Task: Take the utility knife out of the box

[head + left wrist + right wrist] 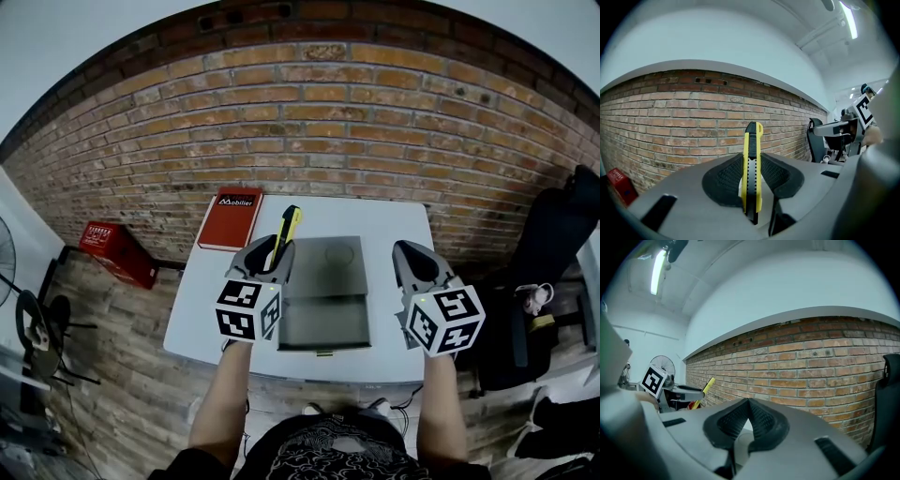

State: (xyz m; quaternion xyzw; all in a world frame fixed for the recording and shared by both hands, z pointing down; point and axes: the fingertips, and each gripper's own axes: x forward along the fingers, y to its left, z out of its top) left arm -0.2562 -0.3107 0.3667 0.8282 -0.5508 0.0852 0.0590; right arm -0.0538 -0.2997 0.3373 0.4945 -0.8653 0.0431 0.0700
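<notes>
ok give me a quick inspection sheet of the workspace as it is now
surface: white table, against the wall.
job's things: grey box lies open on the table; yellow and black utility knife is out of it, held up.
clutter: red book at the table's far left corner.
grippers: left gripper shut on the utility knife; right gripper shut, empty.
cables: nothing seen on the table.
surroundings: brick wall, red case on the floor, fan, black chair.
</notes>
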